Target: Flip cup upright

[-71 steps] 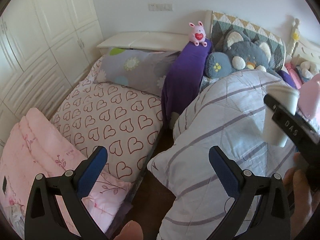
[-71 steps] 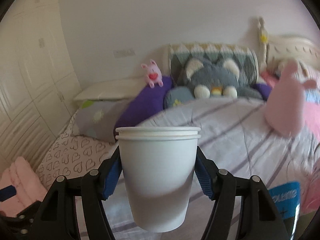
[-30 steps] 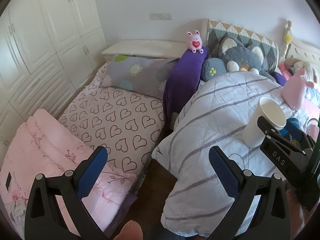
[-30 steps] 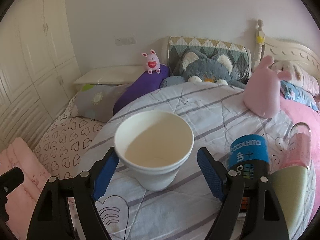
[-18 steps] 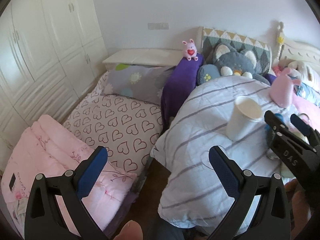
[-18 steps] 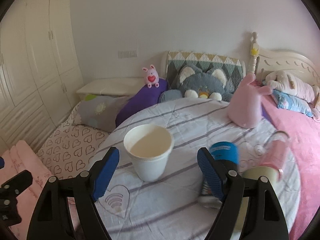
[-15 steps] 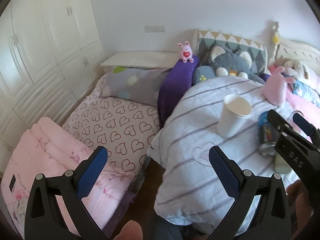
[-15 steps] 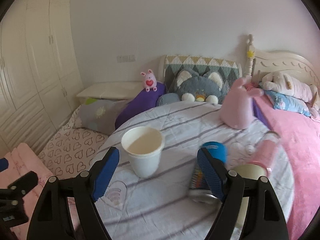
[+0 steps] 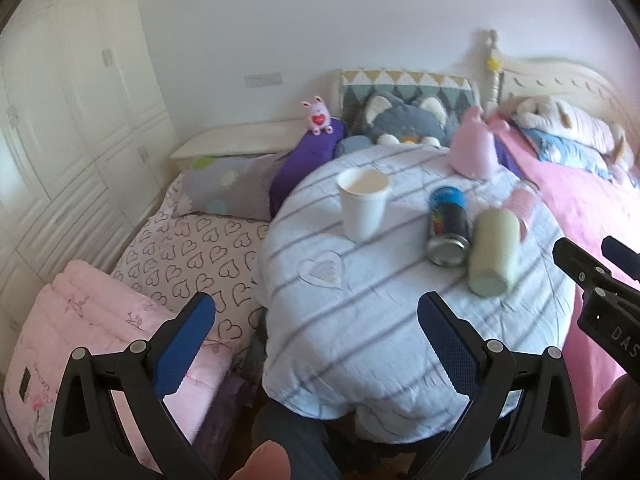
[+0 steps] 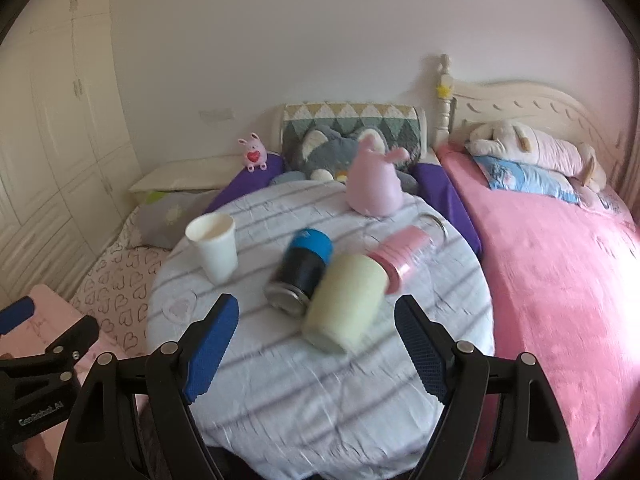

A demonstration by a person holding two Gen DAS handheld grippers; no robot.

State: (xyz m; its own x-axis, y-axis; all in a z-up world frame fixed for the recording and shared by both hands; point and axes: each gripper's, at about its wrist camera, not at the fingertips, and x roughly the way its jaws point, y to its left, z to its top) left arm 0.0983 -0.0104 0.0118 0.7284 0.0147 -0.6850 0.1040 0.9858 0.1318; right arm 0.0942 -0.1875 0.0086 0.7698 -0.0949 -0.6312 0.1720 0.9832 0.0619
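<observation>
A white paper cup [image 9: 363, 207] stands upright, mouth up, on the striped cloth of a round table [image 9: 360, 320]; it also shows in the right wrist view [image 10: 215, 251] at the table's left. My left gripper [image 9: 316, 336] is open and empty, well back from the cup near the table's front edge. My right gripper [image 10: 316, 340] is open and empty, pulled back from the table, with the cup far ahead to its left. The right gripper's body shows at the right edge of the left wrist view [image 9: 600, 280].
A blue and black can [image 10: 302, 270], a pale green cup [image 10: 346, 304] and a pink-lidded jar [image 10: 404, 260] lie on their sides right of the white cup. A pink plush [image 10: 374, 190] sits at the table's back. Beds flank the table.
My right gripper held the cup 2.4 s ago, then opened and left it upright on the table. Both grippers have since drawn back, so the table looks smaller.
</observation>
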